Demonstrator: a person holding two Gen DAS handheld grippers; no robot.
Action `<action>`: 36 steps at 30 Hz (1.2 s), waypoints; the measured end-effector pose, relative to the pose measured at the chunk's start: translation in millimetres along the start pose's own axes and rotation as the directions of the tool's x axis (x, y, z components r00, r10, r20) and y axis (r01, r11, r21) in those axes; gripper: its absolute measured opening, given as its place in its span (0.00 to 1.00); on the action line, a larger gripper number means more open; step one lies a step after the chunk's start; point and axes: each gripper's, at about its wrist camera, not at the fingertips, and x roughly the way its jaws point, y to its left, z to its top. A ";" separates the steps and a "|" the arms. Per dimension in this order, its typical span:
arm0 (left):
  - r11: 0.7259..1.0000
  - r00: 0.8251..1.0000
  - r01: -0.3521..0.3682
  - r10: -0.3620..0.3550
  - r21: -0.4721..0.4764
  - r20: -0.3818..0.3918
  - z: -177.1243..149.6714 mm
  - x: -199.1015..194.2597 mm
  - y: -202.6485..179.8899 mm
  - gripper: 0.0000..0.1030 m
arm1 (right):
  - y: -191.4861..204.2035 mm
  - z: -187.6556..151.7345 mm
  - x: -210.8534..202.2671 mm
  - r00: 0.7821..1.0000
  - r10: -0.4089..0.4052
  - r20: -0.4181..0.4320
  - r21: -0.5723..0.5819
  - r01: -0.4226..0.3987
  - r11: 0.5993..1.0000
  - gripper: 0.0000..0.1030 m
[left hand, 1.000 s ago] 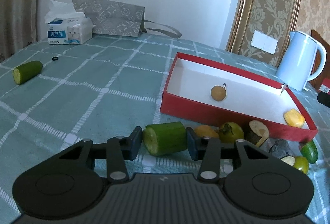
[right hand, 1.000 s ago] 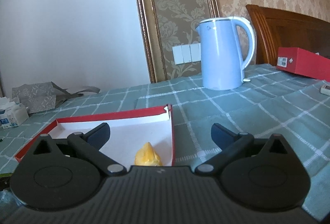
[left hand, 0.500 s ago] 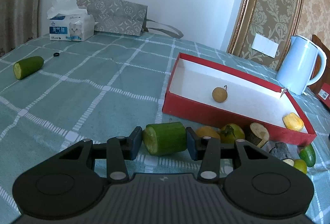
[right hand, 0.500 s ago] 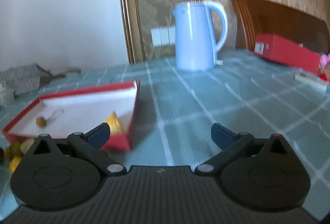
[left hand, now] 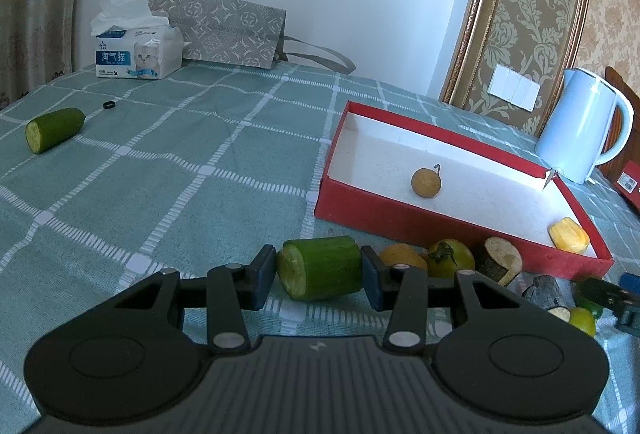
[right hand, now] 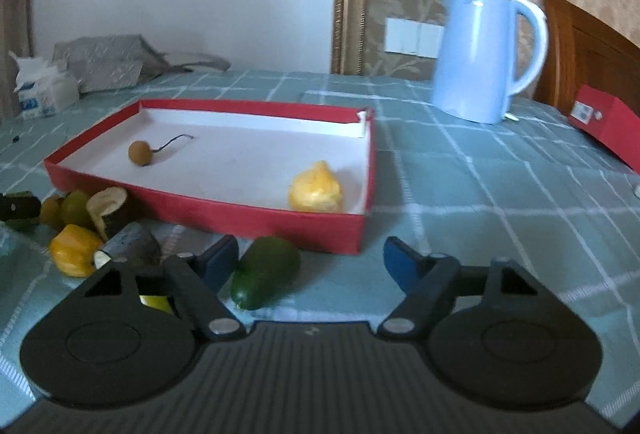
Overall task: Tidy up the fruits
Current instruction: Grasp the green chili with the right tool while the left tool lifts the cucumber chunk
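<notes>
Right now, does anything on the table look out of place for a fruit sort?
Yes. One green cucumber chunk lies alone at the far left, well apart from the pile by the red tray. The tray's far right corner looks torn open. The left gripper grips another cucumber piece.

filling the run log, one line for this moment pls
left gripper: shut on cucumber chunk | right gripper: open, empty | red box: two fruits inside
</notes>
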 end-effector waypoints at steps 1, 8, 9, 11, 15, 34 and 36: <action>1.000 1.000 0.000 0.000 -0.001 0.000 0.0 0.0 0.0 0.43 | 2.4 0.4 1.9 1.000 0.002 -0.005 -0.005 -0.002 1.000 0.74; 1.000 1.000 0.001 -0.001 0.000 0.000 -0.2 0.3 0.1 0.43 | 10.0 -1.5 6.4 0.996 0.078 -0.039 0.007 -0.078 0.997 0.46; 1.000 1.000 0.001 -0.001 -0.001 -0.001 -0.2 0.3 0.1 0.43 | 10.6 -2.5 5.7 0.995 0.095 -0.044 0.005 -0.095 0.996 0.42; 1.000 1.000 0.001 -0.001 0.000 -0.001 -0.2 0.3 0.2 0.43 | 10.8 -4.1 3.5 0.994 0.097 -0.047 0.006 -0.097 0.995 0.42; 1.000 1.000 0.000 0.000 0.000 -0.001 -0.2 0.2 -0.1 0.43 | 3.4 -5.4 -3.1 0.994 0.108 -0.030 0.033 -0.107 0.994 0.42; 1.000 1.000 0.000 0.000 0.001 -0.001 -0.4 0.7 -0.1 0.43 | 6.3 0.3 8.9 0.993 0.113 -0.040 0.027 -0.112 0.993 0.37; 1.000 1.000 0.001 -0.001 0.001 -0.001 -0.8 0.9 0.0 0.43 | 8.1 0.9 11.5 0.991 0.129 -0.044 0.031 -0.128 0.991 0.32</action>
